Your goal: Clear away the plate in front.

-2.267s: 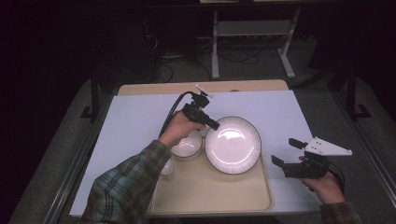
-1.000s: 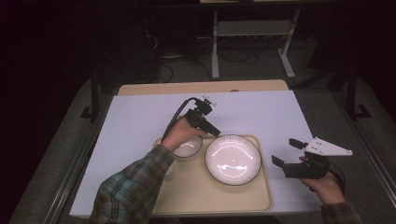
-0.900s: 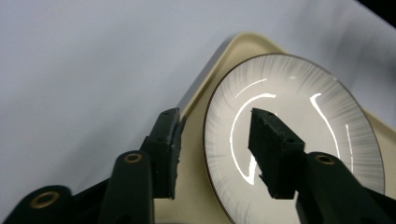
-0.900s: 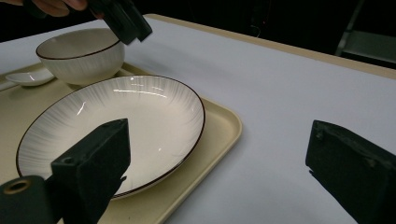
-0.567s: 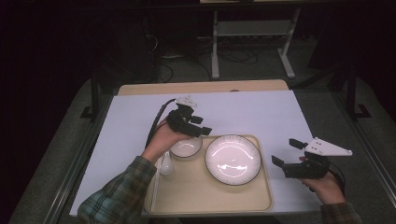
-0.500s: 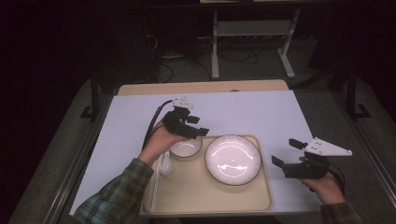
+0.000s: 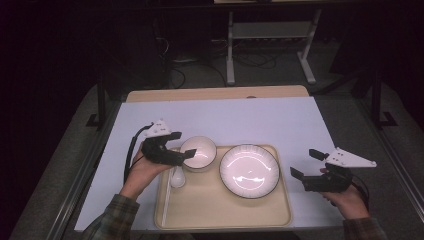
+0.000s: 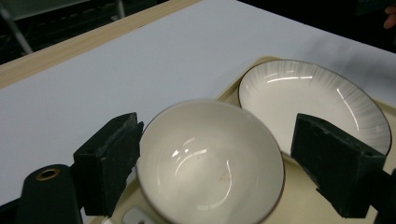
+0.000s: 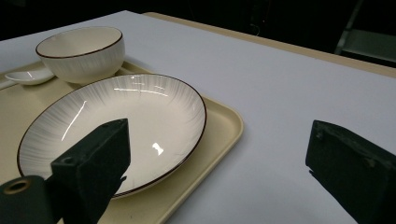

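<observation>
Your left gripper (image 8: 210, 163) has its fingers wide around the bowl (image 8: 210, 161) (glazed, slippery, fragile), so grip its rim gently.

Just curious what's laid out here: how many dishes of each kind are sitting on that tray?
Bowl: 1
Plate: 1
Spoon: 1
Total: 3, all white, on the tray.

Wooden table (image 7: 215, 93), white sheet (image 7: 225, 122) on it, beige tray (image 7: 225, 210) atop
</observation>
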Action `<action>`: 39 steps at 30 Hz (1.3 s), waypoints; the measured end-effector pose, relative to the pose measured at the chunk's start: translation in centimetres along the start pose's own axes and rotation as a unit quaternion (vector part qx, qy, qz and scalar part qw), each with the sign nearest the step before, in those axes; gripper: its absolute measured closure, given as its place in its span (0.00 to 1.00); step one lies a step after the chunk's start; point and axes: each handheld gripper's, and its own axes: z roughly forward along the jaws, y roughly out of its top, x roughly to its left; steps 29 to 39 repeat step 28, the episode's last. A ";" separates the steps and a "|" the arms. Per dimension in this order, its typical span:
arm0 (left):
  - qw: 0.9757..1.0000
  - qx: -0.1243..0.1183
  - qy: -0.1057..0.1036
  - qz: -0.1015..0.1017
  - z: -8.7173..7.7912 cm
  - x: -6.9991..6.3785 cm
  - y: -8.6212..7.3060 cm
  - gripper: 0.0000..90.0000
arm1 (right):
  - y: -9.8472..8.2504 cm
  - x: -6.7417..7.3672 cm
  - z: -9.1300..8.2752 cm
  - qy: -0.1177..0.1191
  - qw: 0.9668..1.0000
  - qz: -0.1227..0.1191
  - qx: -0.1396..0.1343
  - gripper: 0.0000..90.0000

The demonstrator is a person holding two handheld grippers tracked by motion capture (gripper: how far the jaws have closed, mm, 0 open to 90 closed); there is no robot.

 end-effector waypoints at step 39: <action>0.998 -0.017 0.054 -0.022 -5.3 -0.3 -8.8 0.17 | -0.1 0.3 0.1 -0.001 1.000 -0.007 0.009 0.06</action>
